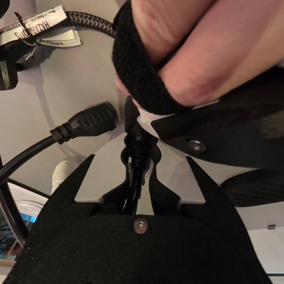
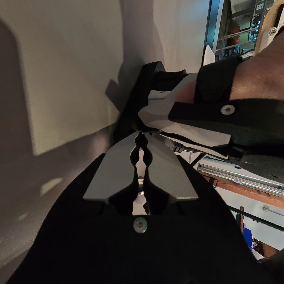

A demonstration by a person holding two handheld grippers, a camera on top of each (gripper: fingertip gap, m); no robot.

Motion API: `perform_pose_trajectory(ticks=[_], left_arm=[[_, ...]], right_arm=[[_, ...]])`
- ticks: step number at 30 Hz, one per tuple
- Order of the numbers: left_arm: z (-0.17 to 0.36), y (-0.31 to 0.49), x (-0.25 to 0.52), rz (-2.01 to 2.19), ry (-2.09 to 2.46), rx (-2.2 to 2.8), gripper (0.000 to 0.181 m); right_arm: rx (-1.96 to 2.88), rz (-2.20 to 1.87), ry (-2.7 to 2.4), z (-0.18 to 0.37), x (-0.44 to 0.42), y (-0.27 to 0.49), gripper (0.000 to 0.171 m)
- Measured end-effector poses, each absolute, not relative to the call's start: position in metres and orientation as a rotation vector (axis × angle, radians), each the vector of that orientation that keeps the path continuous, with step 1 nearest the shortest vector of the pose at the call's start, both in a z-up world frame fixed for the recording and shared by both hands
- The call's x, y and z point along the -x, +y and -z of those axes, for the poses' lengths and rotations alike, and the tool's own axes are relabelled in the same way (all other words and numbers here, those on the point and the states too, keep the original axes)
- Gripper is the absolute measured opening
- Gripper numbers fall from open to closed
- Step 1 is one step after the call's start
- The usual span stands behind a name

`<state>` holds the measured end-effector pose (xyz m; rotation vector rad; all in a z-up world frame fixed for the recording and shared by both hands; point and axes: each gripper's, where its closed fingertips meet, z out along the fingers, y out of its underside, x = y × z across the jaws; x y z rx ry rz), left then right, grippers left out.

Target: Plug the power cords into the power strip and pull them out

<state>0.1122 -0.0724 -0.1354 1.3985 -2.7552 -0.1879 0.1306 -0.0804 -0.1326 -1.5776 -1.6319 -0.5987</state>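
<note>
In the left wrist view my left gripper is shut on the ribbed neck of a black power cord, which runs back between its fingers. My right gripper, held by a strapped hand, comes in from the upper right and its tip meets the same plug end. In the right wrist view my right gripper has its jaws together with only a thin wavy gap. Its tips press against a black block by the left gripper. I cannot tell whether anything is pinched there. A second black plug lies loose on the white table.
A grey braided cord with white tags crosses the top, next to a dark body at the left edge. A white plug lies lower left. A wooden shelf with metal rails is on the right. My left and right fingertips are right by each other.
</note>
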Motion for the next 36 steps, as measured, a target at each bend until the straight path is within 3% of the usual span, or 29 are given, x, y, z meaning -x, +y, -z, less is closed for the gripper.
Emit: perform_pose_trajectory(ticks=[27, 36], left_arm=[[0.131, -0.066, -0.101, 0.260, -2.739, -1.352, 0.026], [0.135, -0.066, -0.100, 0.170, -2.682, -1.453, 0.026]], right_arm=[[1.586, 0.677, -1.648, 0.133, -0.123, -0.079, 0.001], [1.661, 0.384, -1.428, 0.131, -0.119, -0.071, 0.001]])
